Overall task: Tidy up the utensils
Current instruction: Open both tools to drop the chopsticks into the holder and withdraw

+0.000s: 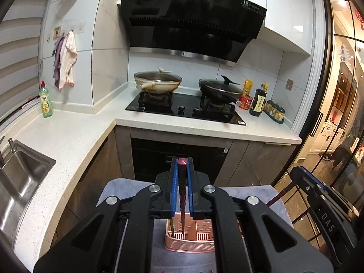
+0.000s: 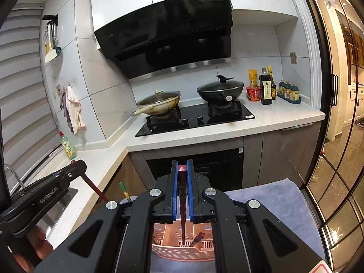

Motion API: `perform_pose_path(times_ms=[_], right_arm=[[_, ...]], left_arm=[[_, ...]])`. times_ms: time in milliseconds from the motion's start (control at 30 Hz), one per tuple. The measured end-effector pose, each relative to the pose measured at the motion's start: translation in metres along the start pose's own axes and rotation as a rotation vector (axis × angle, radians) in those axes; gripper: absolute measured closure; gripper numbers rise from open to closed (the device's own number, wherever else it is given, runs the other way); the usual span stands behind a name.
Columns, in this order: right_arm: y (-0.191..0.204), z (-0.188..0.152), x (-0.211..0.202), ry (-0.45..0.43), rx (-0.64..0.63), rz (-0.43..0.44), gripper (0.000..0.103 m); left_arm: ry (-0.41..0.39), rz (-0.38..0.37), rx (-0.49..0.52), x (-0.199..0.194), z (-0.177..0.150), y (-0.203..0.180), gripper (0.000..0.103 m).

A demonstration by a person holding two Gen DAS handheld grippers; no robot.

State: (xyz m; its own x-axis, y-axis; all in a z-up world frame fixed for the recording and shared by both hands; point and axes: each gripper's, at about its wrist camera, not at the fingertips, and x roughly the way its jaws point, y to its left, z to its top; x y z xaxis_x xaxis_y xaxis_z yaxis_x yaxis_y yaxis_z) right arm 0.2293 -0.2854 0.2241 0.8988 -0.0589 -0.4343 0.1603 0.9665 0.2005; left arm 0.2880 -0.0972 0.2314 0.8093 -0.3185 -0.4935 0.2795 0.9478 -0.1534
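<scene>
We hold a dark red chopstick (image 1: 182, 195) clamped in the left tool (image 1: 181, 166) and another chopstick (image 2: 182, 204) in the right tool (image 2: 182, 168), tips over the pink holder (image 2: 182, 250) at lower centre; we should lower both straight into one compartment. Readable: "GenRobot.AI" lower left, "DAS" lower right.

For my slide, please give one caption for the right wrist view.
Right gripper holds a chopstick above the pink basket.
</scene>
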Motion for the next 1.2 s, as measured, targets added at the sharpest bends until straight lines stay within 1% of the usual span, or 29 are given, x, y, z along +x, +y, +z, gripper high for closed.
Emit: perform_pose_path(times_ms=[233, 433, 467, 533, 600, 633, 667, 700, 833, 900, 967, 1067, 1200], right_arm=[[0.001, -0.008, 0.007, 0.022, -0.017, -0.003, 0.096], [0.002, -0.011, 0.005, 0.018, -0.037, -0.012, 0.096], [0.003, -0.011, 0.004, 0.016, -0.040, -0.015, 0.092], [0.003, -0.010, -0.001, 0.011, -0.040, -0.013, 0.088], [0.003, -0.010, -0.007, 0.002, -0.037, -0.009, 0.077], [0.004, -0.010, -0.012, -0.007, -0.038, -0.006, 0.075], [0.004, -0.010, -0.018, -0.016, -0.039, -0.004, 0.072], [0.005, -0.010, -0.022, -0.020, -0.042, -0.002, 0.072], [0.008, -0.015, -0.045, -0.026, -0.060, 0.009, 0.072], [0.009, -0.021, -0.060, -0.023, -0.075, 0.007, 0.072], [0.009, -0.028, -0.074, -0.018, -0.086, 0.009, 0.072], [0.008, -0.043, -0.095, 0.009, -0.099, 0.008, 0.072], [0.002, -0.076, -0.122, 0.070, -0.131, -0.011, 0.072]], left_arm=[[0.028, 0.003, -0.003, 0.010, -0.011, 0.003, 0.096], [0.022, -0.002, -0.004, 0.009, -0.013, 0.004, 0.095], [0.021, -0.001, -0.001, 0.008, -0.014, 0.004, 0.095], [0.022, 0.000, 0.005, 0.005, -0.014, 0.004, 0.090], [0.018, 0.002, 0.005, 0.001, -0.016, 0.004, 0.073], [0.014, 0.006, 0.006, -0.002, -0.016, 0.005, 0.069], [0.008, 0.012, 0.006, -0.006, -0.017, 0.005, 0.062], [0.003, 0.017, 0.007, -0.010, -0.018, 0.005, 0.057], [-0.009, 0.030, 0.011, -0.034, -0.024, 0.007, 0.047], [-0.008, 0.037, 0.018, -0.047, -0.030, 0.009, 0.040], [-0.006, 0.049, 0.025, -0.058, -0.037, 0.012, 0.039], [0.032, 0.067, 0.044, -0.073, -0.053, 0.016, 0.036], [0.099, 0.097, 0.081, -0.087, -0.085, 0.020, 0.036]])
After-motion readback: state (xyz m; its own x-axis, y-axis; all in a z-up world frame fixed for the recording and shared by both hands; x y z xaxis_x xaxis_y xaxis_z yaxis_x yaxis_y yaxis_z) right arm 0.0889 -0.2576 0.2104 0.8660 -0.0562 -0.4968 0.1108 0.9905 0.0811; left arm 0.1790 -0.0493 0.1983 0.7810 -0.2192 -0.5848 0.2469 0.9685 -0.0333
